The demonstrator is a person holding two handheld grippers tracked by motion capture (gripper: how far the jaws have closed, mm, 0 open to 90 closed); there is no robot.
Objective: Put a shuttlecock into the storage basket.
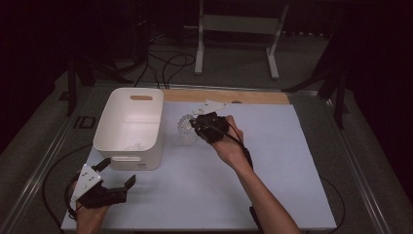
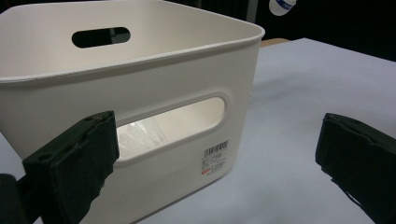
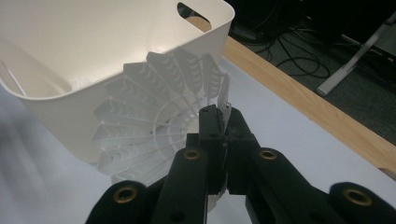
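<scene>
We see a dim high view: the room beyond the table (image 1: 292, 161) falls to near black, while the white sheet stays evenly grey. The storage bin (image 1: 130, 124) is brightest, glowing softly in the left gripper view, where the near jaws are blurred. In the right gripper view the left edge smears, and the shuttlecock (image 3: 154, 123) stays sharp.

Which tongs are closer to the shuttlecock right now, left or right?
Right. The right tongs are shut on the shuttlecock skirt's edge beside the white bin; the left tongs hang open at the bin's near side.
</scene>
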